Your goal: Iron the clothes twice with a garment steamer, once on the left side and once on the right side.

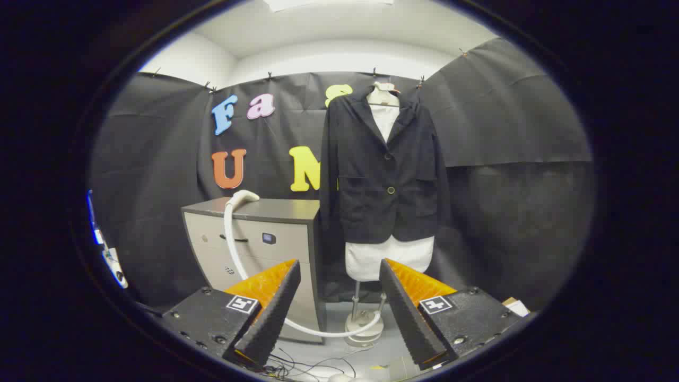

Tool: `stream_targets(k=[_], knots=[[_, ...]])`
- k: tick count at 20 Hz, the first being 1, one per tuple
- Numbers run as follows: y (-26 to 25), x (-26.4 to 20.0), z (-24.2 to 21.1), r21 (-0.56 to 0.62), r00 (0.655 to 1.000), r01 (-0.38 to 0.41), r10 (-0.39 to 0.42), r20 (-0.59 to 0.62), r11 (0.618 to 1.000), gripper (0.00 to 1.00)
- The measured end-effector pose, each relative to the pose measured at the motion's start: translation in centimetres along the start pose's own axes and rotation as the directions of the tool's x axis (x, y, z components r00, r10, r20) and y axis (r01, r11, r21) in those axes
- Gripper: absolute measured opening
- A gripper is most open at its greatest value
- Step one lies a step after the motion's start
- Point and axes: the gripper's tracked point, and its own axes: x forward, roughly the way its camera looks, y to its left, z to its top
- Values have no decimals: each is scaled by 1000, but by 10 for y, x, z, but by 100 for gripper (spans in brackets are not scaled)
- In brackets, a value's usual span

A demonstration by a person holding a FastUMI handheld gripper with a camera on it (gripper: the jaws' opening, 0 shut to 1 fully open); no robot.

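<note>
So the gripper (339, 297) has its two fingers spread wide with nothing between them, just open air and the floor. Just ahead, down low, there's a white base unit (363, 326) on the floor with a white hose (229, 233) curling off it, up past the left finger and over the top of a grey drawer cabinet (260, 239). The hose end resting on the cabinet top looks like the garment steamer head (245, 197), though it's small so hard to be sure. Beyond the fingers, a dark blazer (384, 170) hangs on a mannequin over a white shirt (390, 257). Judging by this, nothing's started: steamer not picked up, and both the left and right passes are still to do.
</note>
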Motion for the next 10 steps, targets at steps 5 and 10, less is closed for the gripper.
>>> stream_targets(k=[5, 10], knots=[[6, -4, 0, 2, 1000, 6, -6, -3, 1000, 96], [14, -8, 2, 6, 1000, 1, -1, 2, 1000, 96]])
